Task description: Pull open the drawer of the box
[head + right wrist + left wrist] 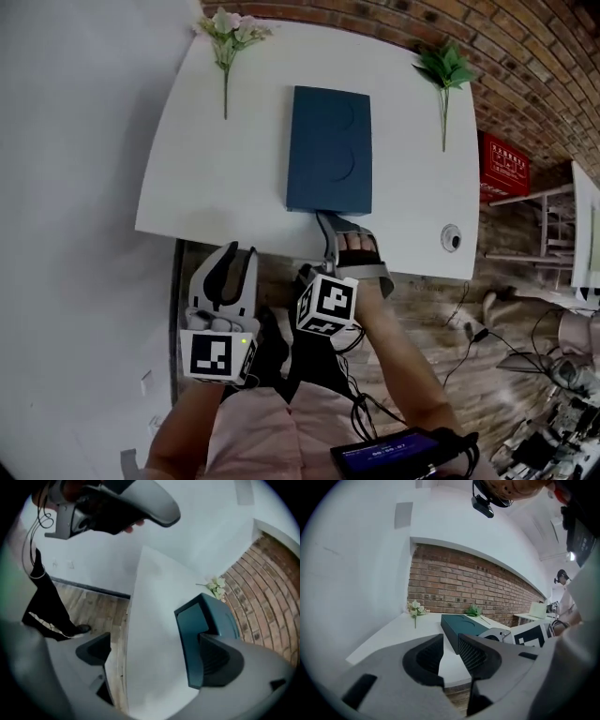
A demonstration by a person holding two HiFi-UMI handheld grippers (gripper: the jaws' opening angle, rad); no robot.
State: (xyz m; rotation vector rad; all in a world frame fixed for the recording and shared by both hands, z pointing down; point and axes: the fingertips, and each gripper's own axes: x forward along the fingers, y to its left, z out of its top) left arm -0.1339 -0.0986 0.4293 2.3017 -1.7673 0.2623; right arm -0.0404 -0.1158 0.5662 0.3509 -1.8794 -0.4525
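White tabletop (211, 178), pale flower sprig (228, 33) lying at its far left corner, green sprig (445, 70) at far right, round grommet (452, 237) near the right front edge, brick wall (525, 47) behind, red sign (504, 167), wooden floor (441, 319) below.

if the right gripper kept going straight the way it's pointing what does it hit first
Probably the white table top, just in front of the blue box. The right gripper has its jaws wide open, one jaw by the box's near face; depth is unclear.

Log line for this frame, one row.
stage: approach | right gripper: open, at box front | drawer: not pulled out | left gripper: open, empty
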